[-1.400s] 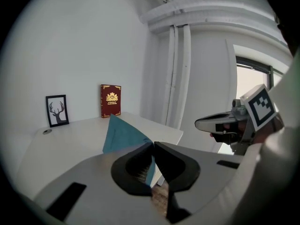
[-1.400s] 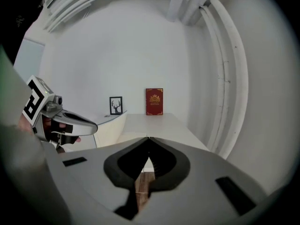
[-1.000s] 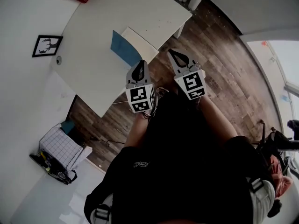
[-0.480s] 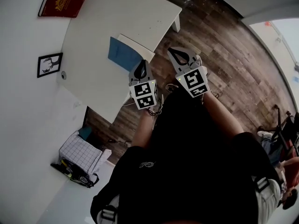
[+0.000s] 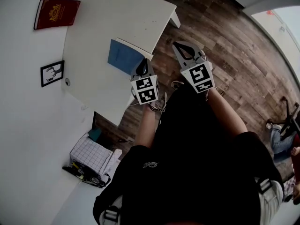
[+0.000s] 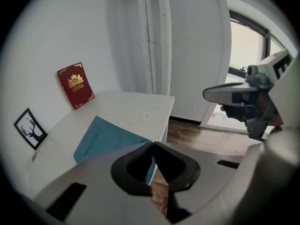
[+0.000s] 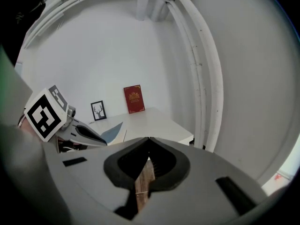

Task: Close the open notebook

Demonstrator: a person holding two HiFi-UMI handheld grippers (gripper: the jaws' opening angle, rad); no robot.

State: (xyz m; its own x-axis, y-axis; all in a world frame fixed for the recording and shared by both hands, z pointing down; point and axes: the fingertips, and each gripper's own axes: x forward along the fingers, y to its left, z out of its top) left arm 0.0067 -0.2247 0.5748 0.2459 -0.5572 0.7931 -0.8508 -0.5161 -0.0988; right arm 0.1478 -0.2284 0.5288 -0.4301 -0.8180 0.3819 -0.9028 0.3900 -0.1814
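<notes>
We find the open notebook (image 5: 123, 56) on the table (image 5: 89, 83), near its edge. The left tongs (image 5: 144, 64), clenched and empty, sit just beside its near edge. The right tongs (image 5: 178, 46), likewise clenched and empty, hang apart over the floor (image 5: 225, 55).

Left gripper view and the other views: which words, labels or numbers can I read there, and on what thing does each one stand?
"notebook": faint print along the blue cover of the notebook.
Red book: gold crest and lettering, too small to read.
Framed picture: a deer drawing, no words.
</notes>
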